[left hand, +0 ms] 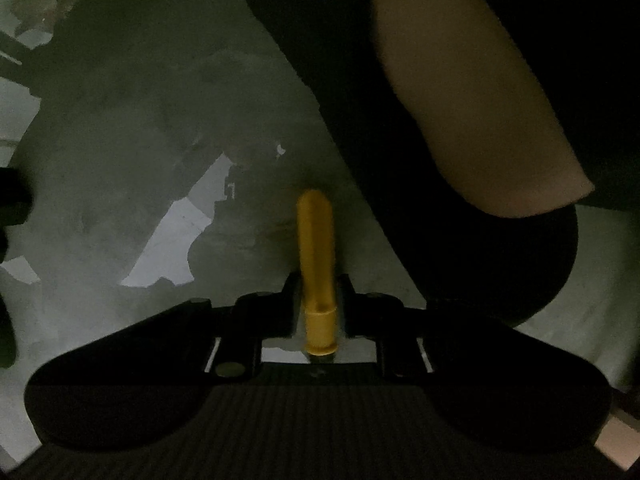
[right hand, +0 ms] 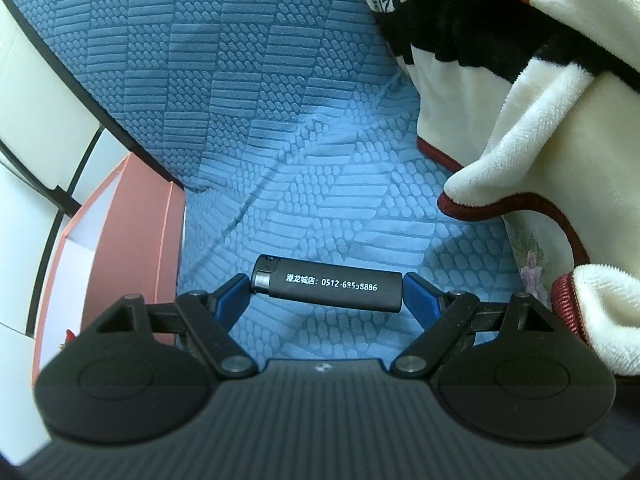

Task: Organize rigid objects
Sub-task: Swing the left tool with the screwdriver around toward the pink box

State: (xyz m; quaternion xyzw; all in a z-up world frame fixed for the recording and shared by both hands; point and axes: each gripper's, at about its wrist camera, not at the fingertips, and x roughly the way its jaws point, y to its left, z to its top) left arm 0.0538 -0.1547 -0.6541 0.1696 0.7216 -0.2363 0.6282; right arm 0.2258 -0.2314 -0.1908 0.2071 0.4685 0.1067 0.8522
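The lighter (right hand: 327, 285) lay crosswise at frame centre, gripped end to end by the wide right gripper (right hand: 326, 292), while the narrowed left gripper (left hand: 319, 300) clasped a yellow tube (left hand: 316, 264) lengthwise.

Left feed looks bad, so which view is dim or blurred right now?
Left wrist view: very dark, murky, soft; only the yellow piece in the left gripper reads clearly. Right wrist view: bright, sharp; the print on the black lighter is mostly legible, fisheye bending at the edges.
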